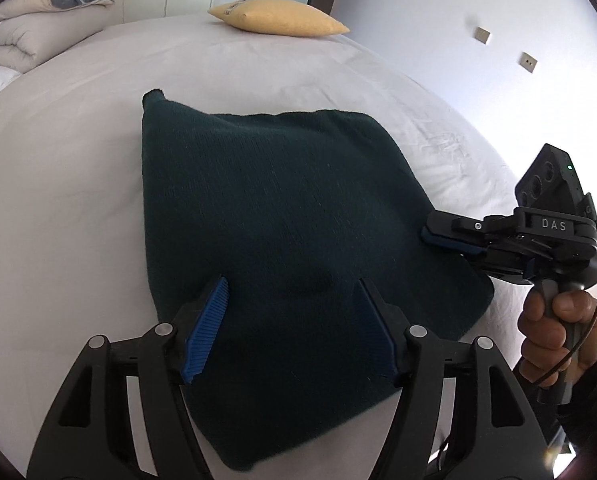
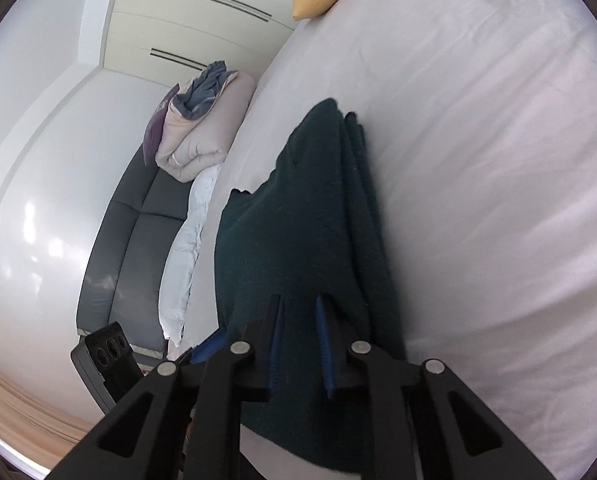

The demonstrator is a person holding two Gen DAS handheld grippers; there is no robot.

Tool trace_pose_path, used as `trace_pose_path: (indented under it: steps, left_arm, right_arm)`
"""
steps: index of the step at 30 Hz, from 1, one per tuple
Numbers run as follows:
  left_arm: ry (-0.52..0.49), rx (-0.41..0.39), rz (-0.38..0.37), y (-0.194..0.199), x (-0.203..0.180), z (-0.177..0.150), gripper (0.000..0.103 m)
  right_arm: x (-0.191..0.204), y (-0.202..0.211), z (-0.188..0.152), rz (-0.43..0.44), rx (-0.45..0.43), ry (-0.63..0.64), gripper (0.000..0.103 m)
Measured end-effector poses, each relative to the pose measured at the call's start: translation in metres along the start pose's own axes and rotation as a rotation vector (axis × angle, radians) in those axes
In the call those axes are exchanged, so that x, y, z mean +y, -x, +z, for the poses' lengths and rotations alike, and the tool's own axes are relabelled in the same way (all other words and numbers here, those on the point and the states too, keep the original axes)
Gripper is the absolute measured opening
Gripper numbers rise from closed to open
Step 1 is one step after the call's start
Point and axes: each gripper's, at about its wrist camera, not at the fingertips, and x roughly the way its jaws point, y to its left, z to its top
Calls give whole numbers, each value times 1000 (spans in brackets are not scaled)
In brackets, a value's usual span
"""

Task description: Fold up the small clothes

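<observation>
A dark green knit garment (image 1: 274,216) lies folded on the pale bed sheet (image 1: 78,160). My left gripper (image 1: 292,292) is open, its blue pads spread wide just above the garment's near part, holding nothing. My right gripper (image 1: 428,234) comes in from the right and its jaws are closed on the garment's right edge. In the right wrist view the garment (image 2: 298,208) shows as stacked layers, and the right gripper (image 2: 300,306) has its blue pads pinched on the fabric edge.
A yellow pillow (image 1: 278,16) lies at the far end of the bed. A folded duvet pile (image 1: 38,12) sits on a grey sofa (image 2: 138,232) at the bed's left side. The wall and wardrobe stand behind.
</observation>
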Motion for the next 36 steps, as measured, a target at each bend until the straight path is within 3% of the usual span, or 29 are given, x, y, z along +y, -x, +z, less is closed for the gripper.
trace_pose_path:
  steps: [4, 6, 7, 14, 16, 18, 21, 24, 27, 29, 31, 33, 36]
  left_arm:
    - [50, 26, -47, 3, 0, -16, 65]
    - [44, 33, -36, 3, -3, -29, 66]
    - [41, 31, -32, 3, -5, -33, 66]
    - [138, 20, -107, 15, 14, -39, 66]
    - [112, 14, -56, 25, 7, -38, 66]
    - [74, -8, 2, 38, -3, -35, 66]
    - [22, -107, 96, 66, -16, -29, 79]
    - [-38, -259, 187, 103, -30, -25, 101]
    - [-117, -330, 287, 133, -48, -19, 103]
    - [-126, -380, 411, 150, -58, -15, 103]
    - [-109, -423, 449, 165, -62, -11, 103]
    - [-65, -412, 440, 173, -60, -9, 103]
    - [-14, -324, 473, 175, -57, 0, 103]
  right_arm:
    - [1, 20, -7, -14, -31, -3, 23]
    - [6, 34, -10, -15, -56, 6, 39]
    - [10, 40, -12, -15, -69, 20, 41]
    - [35, 69, -22, 26, -121, 62, 42]
    - [48, 80, -25, 38, -157, 104, 49]
    - [62, 90, -26, 28, -194, 145, 67]
    - [85, 104, -29, 8, -274, 210, 83]
    - [107, 120, -34, -56, -353, 288, 89]
    - [128, 130, -40, -121, -414, 372, 99]
    - [145, 136, -49, -179, -470, 449, 103]
    - [161, 140, -57, -216, -505, 532, 103]
    - [176, 145, -67, -265, -543, 618, 103]
    - [188, 149, -76, -318, -564, 675, 103]
